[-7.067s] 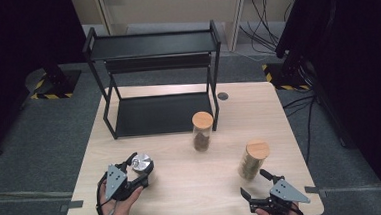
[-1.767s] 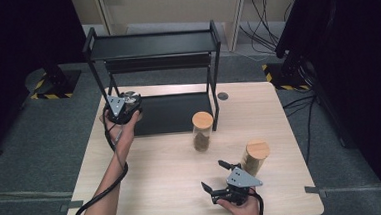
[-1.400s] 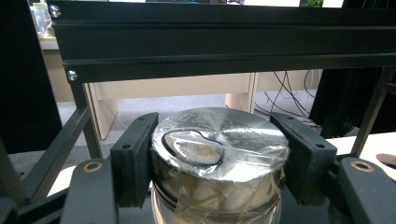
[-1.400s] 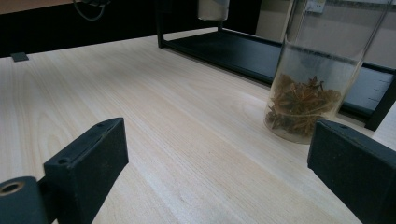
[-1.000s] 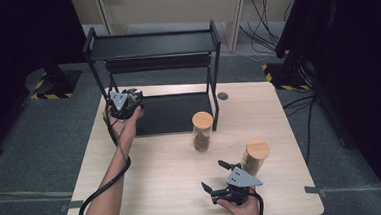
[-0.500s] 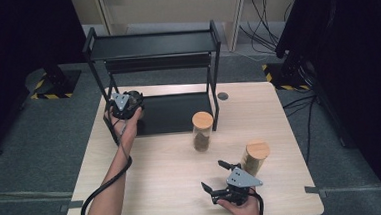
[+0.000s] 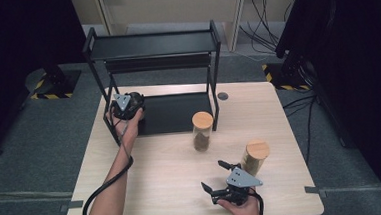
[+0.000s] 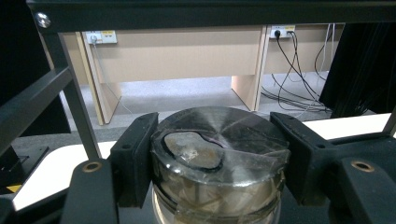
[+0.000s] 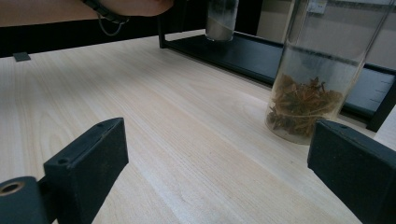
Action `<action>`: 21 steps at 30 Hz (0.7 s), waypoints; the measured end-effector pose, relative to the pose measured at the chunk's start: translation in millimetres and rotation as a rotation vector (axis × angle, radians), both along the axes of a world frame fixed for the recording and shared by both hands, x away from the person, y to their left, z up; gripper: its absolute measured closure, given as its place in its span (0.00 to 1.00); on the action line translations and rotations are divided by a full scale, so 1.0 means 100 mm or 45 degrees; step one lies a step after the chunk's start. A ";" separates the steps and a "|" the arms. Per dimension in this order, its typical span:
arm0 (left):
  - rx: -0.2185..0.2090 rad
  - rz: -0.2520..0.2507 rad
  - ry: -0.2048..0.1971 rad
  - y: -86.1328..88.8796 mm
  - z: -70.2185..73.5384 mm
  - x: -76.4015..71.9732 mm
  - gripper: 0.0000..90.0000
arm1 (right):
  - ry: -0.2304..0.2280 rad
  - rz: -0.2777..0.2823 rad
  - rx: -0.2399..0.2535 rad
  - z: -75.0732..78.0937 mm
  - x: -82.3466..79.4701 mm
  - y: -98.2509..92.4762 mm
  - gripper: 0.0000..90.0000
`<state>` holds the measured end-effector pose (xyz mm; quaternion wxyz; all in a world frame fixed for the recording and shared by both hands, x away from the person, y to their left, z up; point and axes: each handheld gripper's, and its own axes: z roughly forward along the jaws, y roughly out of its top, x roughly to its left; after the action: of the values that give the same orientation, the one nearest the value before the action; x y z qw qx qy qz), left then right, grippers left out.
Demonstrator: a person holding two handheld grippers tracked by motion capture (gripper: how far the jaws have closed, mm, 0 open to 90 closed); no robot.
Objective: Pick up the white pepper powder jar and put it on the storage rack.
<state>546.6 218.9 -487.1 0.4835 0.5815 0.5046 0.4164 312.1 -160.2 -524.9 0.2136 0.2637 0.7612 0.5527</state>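
**Left jar at rack, right jaws empty**

Left hand-held gripper (image 8: pixel 215 154) clamps a small jar (image 8: pixel 217 163) with a clear taped lid, jaws tight on both sides. In the high view it sits at the left front corner of the black rack (image 7: pixel 154 44), over the bottom shelf edge. Right hand-held gripper (image 7: pixel 215 176) rests near the front edge of the table (image 7: pixel 279 112), jaws wide, nothing between. Cork-lidded jar (image 7: pixel 254 156) just beside it; second cork-lidded jar (image 7: pixel 202 131) mid-table, close to the rack's right front post.

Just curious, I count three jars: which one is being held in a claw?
The jar with the clear taped lid, clamped by the left claw at the black rack. Both cork-lidded jars stand free.
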 end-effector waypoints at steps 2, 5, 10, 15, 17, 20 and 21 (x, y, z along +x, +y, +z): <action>0.002 -0.002 0.001 0.00 -0.01 0.01 0.39 | 0.000 0.001 -0.001 0.00 0.00 0.00 0.06; -0.006 -0.001 0.011 0.01 -0.04 0.03 0.39 | 0.000 0.001 0.000 0.00 0.00 0.00 0.06; -0.011 0.007 0.024 0.03 -0.08 0.04 0.39 | 0.000 0.002 -0.001 0.00 0.00 0.00 0.06; -0.019 0.006 0.024 0.03 -0.10 0.05 0.39 | -0.001 0.003 -0.002 0.00 0.00 0.00 0.06; -0.015 0.003 0.023 0.03 -0.10 0.06 0.39 | -0.001 0.003 -0.001 0.00 0.00 0.00 0.06; -0.013 0.001 0.019 0.03 -0.10 0.06 0.39 | -0.002 0.003 -0.004 0.00 0.00 0.00 0.06; -0.014 0.001 0.020 0.03 -0.11 0.06 0.39 | -0.002 0.003 -0.004 0.00 0.00 0.00 0.06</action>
<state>552.8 221.5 -497.6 0.4825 0.5820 0.5107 0.4094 311.9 -160.0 -524.9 0.2140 0.2620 0.7622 0.5519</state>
